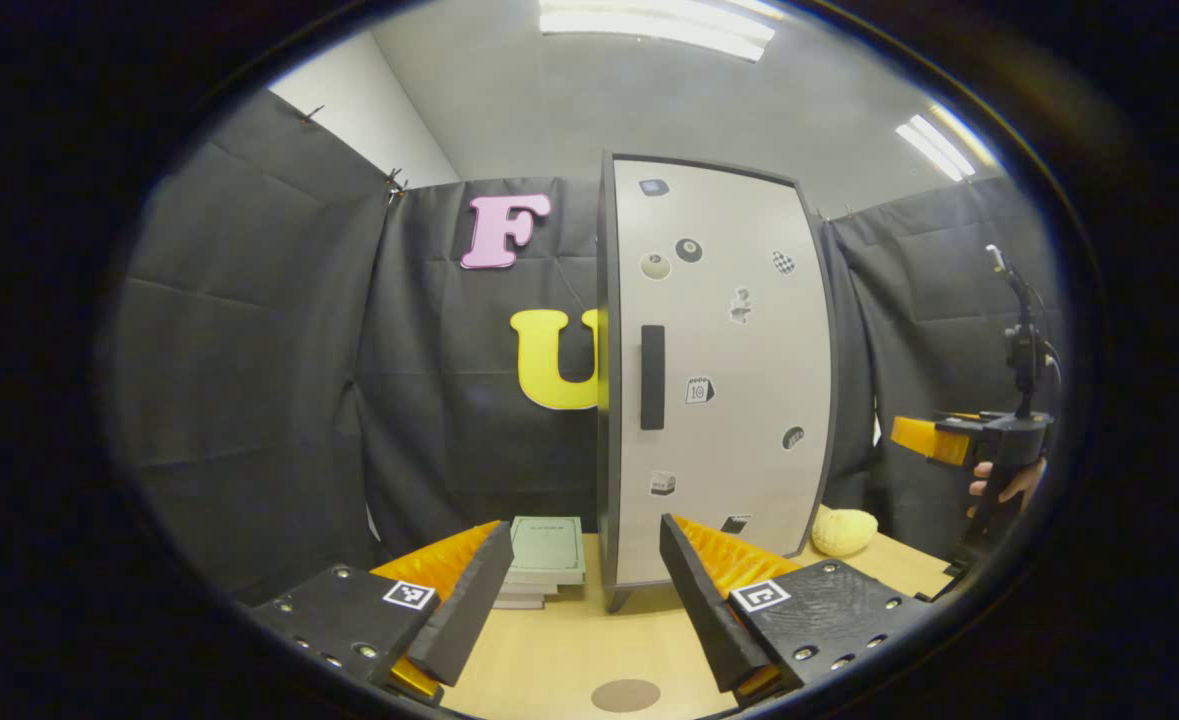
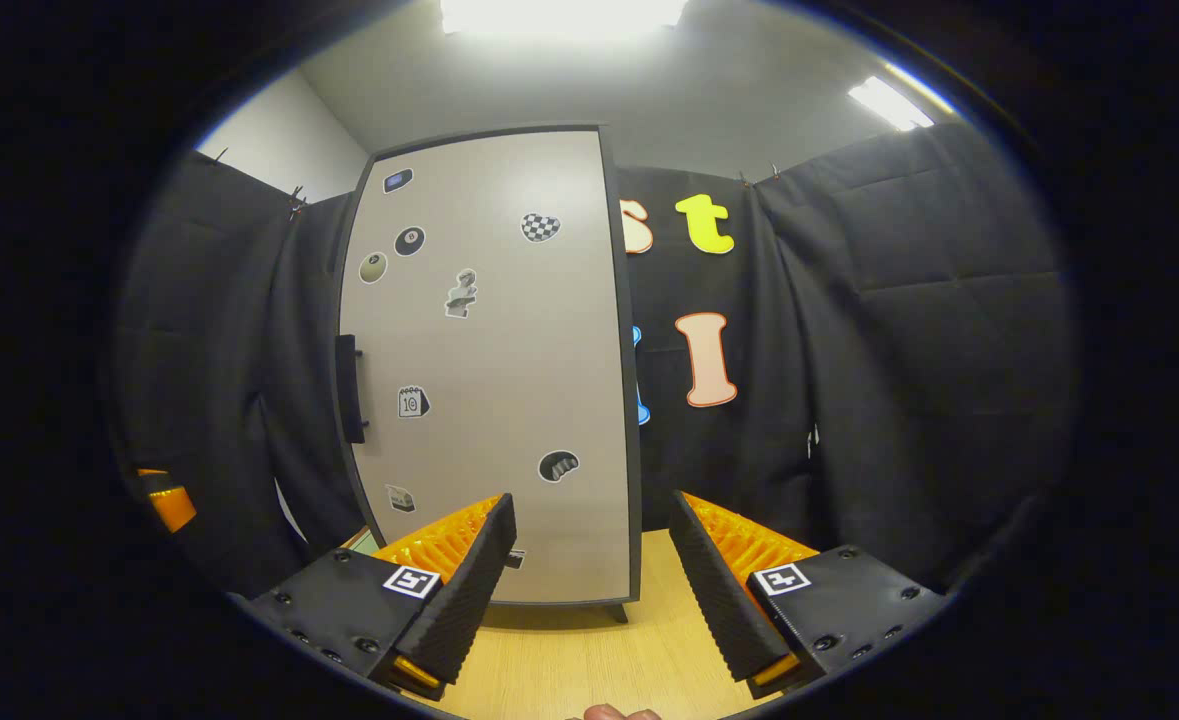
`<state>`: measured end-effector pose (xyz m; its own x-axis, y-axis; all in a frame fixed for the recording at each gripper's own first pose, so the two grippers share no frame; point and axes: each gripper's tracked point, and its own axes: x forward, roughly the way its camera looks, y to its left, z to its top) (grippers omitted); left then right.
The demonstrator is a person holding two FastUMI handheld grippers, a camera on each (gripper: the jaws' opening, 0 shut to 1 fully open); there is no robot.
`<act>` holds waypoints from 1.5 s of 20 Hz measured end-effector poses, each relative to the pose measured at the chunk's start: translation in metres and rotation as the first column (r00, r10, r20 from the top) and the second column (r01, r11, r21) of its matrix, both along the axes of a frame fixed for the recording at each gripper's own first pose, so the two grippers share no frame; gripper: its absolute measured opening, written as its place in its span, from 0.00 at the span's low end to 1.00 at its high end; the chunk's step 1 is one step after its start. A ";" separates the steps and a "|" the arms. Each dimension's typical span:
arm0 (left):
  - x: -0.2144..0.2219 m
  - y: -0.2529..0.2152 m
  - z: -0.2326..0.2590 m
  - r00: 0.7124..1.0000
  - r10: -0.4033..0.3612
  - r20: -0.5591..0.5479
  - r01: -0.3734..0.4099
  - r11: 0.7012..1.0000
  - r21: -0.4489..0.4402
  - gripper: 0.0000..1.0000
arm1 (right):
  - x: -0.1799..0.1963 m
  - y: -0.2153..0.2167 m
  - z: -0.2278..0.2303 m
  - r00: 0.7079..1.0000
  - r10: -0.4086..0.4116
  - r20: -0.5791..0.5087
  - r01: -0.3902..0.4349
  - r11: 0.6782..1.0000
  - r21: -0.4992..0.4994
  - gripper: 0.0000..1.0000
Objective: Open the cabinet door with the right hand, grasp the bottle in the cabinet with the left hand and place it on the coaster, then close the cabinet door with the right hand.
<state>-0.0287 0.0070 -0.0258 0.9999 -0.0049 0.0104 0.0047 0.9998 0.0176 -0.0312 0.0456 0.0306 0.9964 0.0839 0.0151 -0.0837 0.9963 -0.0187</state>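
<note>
A tall grey cabinet stands on the wooden table with its door [image 1: 719,380] closed; the door [image 2: 489,370] carries several stickers. Its dark vertical handle [image 1: 652,377] sits near the door's left edge, and the handle [image 2: 350,388] also shows in the right gripper view. A round brown coaster [image 1: 625,694] lies on the table just below my left gripper [image 1: 584,580], which is open and holds nothing. My right gripper [image 2: 589,555] is open too, in front of the door's lower part, apart from it. The right gripper [image 1: 924,438] appears far right in the left gripper view, held by a hand. The bottle is hidden.
A stack of green notebooks [image 1: 544,560] lies on the table left of the cabinet. A yellow soft object [image 1: 844,531] rests at the cabinet's right. Black cloth walls close in the booth on all sides. The wooden table [image 2: 569,670] extends in front of the cabinet.
</note>
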 end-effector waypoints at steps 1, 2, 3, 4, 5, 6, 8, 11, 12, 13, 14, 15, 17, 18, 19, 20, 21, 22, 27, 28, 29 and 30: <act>-0.002 0.000 -0.002 1.000 0.000 -0.002 0.000 1.000 -0.001 0.91 | 0.001 0.005 0.003 1.000 0.009 0.002 -0.009 1.000 0.007 0.98; -0.003 -0.002 -0.006 1.000 -0.004 -0.009 0.004 1.000 -0.008 0.87 | 0.004 0.012 0.007 1.000 0.023 0.000 -0.023 1.000 0.013 0.93; -0.003 -0.004 -0.008 1.000 -0.010 -0.014 0.010 1.000 -0.019 0.91 | 0.007 0.018 0.010 0.999 0.034 -0.014 -0.033 0.999 0.017 0.93; -0.002 -0.004 -0.009 1.000 -0.013 -0.015 0.013 1.000 -0.027 0.91 | 0.010 0.022 0.011 0.999 0.043 -0.027 -0.043 0.999 0.023 0.98; -0.002 -0.002 -0.009 1.000 -0.012 -0.012 0.012 0.999 -0.032 0.91 | 0.014 0.029 0.017 0.998 0.054 -0.028 -0.053 0.998 0.033 0.98; -0.004 0.001 -0.010 1.000 -0.008 -0.011 0.008 0.999 -0.033 0.87 | 0.018 0.034 0.025 0.998 0.060 -0.021 -0.059 0.997 0.042 0.98; -0.006 0.005 -0.016 1.000 0.001 -0.021 -0.001 0.999 -0.037 0.91 | 0.030 0.048 0.039 0.997 0.070 -0.017 -0.069 0.997 0.046 0.98; -0.009 0.014 -0.027 0.999 0.018 -0.041 -0.020 0.999 -0.047 0.87 | 0.044 0.078 0.049 0.993 0.112 -0.042 -0.111 0.994 0.021 0.98; -0.011 0.016 -0.033 0.998 0.023 -0.050 -0.025 0.998 -0.054 0.87 | 0.045 0.090 0.056 0.990 0.132 -0.038 -0.132 0.991 0.012 0.98; -0.012 0.019 -0.037 0.998 0.029 -0.057 -0.032 0.997 -0.064 0.87 | 0.048 0.102 0.064 0.988 0.151 -0.027 -0.151 0.989 0.000 0.98; -0.011 0.021 -0.040 0.997 0.033 -0.066 -0.038 0.996 -0.075 0.87 | 0.050 0.112 0.070 0.987 0.161 -0.013 -0.161 0.987 -0.016 0.98; -0.011 0.023 -0.042 0.997 0.036 -0.071 -0.042 0.995 -0.087 0.87 | 0.054 0.120 0.076 0.986 0.167 -0.004 -0.167 0.986 -0.024 0.98; -0.011 0.027 -0.042 0.997 0.049 -0.067 -0.056 0.993 -0.101 0.92 | 0.060 0.145 0.086 0.981 0.195 0.002 -0.195 0.981 -0.015 0.93; -0.012 0.033 -0.038 0.997 0.056 -0.061 -0.062 0.993 -0.103 0.91 | 0.064 0.159 0.092 0.976 0.216 0.004 -0.215 0.976 -0.012 0.98; -0.013 0.038 -0.037 0.996 0.064 -0.056 -0.070 0.992 -0.103 0.87 | 0.068 0.170 0.098 0.974 0.227 0.007 -0.227 0.974 -0.015 0.93; -0.014 0.044 -0.036 0.996 0.074 -0.052 -0.079 0.992 -0.102 0.91 | 0.073 0.180 0.102 0.972 0.236 0.010 -0.235 0.972 -0.023 0.98; -0.014 0.049 -0.036 0.995 0.084 -0.049 -0.089 0.991 -0.101 0.91 | 0.077 0.191 0.105 0.970 0.245 0.013 -0.244 0.969 -0.034 0.98; -0.016 0.055 -0.039 0.994 0.094 -0.050 -0.099 0.990 -0.102 0.95 | 0.080 0.201 0.106 0.967 0.254 0.013 -0.253 0.966 -0.044 0.98; -0.026 0.090 -0.052 0.985 0.153 -0.084 -0.163 0.978 -0.128 0.91 | 0.098 0.247 0.100 0.958 0.285 -0.015 -0.285 0.958 -0.041 0.98; -0.027 0.097 -0.054 0.982 0.166 -0.086 -0.177 0.975 -0.132 0.87 | 0.103 0.255 0.097 0.957 0.289 -0.020 -0.290 0.956 -0.041 0.93; -0.028 0.104 -0.055 0.980 0.181 -0.088 -0.191 0.973 -0.132 0.92 | 0.109 0.261 0.094 0.959 0.281 -0.023 -0.282 0.958 -0.049 0.98; -0.032 0.112 -0.058 0.977 0.195 -0.092 -0.206 0.970 -0.131 0.87 | 0.115 0.265 0.090 0.962 0.273 -0.033 -0.274 0.960 -0.052 0.98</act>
